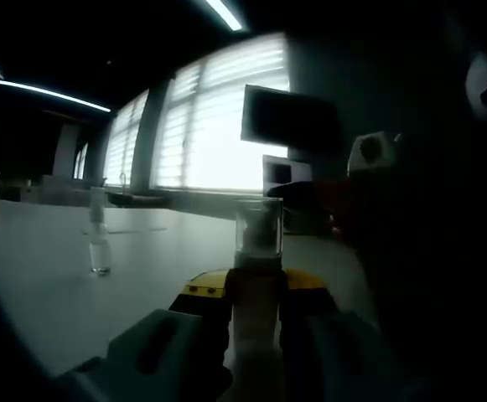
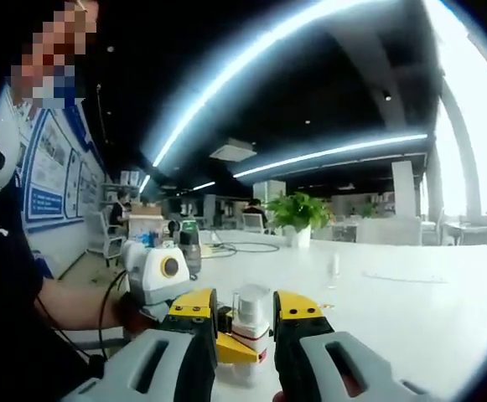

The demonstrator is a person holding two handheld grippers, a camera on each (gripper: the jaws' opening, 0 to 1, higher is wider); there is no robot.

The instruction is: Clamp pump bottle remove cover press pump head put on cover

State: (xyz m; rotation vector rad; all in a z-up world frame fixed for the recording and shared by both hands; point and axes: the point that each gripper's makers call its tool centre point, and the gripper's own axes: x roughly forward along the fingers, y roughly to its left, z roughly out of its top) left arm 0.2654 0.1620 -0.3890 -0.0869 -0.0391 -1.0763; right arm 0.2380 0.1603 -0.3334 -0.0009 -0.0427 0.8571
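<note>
A white pump bottle (image 1: 256,331) stands upright between the yellow-tipped jaws of my left gripper (image 1: 256,293), which is shut on its body. A clear cover (image 1: 258,226) sits on the bottle's top. In the right gripper view the same bottle (image 2: 250,331) and its clear cover (image 2: 251,303) appear just beyond the tips of my right gripper (image 2: 246,308). The right gripper's jaws stand apart on either side of the cover and do not seem to touch it. The left gripper (image 2: 230,345) comes in from the left there, held by a person's hand (image 2: 130,311).
A small clear bottle (image 1: 99,243) (image 2: 335,270) stands farther off on the white table (image 1: 50,285) (image 2: 411,301). A potted plant (image 2: 297,216), cables and office desks lie beyond. A dark monitor (image 1: 289,121) and bright windows stand behind the bottle. The person's dark sleeve is at the left.
</note>
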